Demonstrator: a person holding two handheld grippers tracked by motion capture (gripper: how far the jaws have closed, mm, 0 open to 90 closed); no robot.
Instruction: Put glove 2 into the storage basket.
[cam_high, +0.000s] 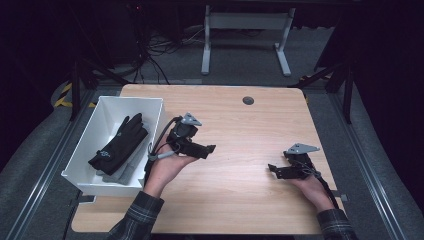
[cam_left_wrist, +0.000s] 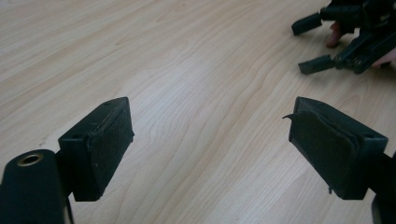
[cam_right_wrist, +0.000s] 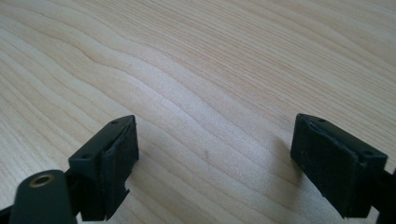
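Black gloves (cam_high: 120, 142) lie in the white bin (cam_high: 152, 102) at the left edge of the bench (cam_high: 240, 195), stacked over something grey, fingers pointing to the far end, so the long axis runs roughly along the bin's length, near-left to far-right. Left tongs (cam_high: 210, 148) hover just right of the bin's right wall, tips aimed right toward bench centre, i.e. away from the gloves; the gloves sit behind and to the left of that hand. Jaws released and wide, nothing between the pads (cam_left_wrist: 109, 140), bare wood below them in the left gripper view. Right tongs (cam_high: 272, 170) sit well apart near the right side of the bench, tips pointing left toward the other tool, also released and empty; right gripper view shows the pads (cam_right_wrist: 121, 149) spread over plain wood grain. That pair also shows in the left gripper view as right tongs (cam_left_wrist: 310, 44) at top right. Judgement: the left hand is by far the nearer one to the bin; any further work on the gloves means swinging the left tongs back left over the bin wall and coming down across the glove's long axis. No bench clutter in the way.
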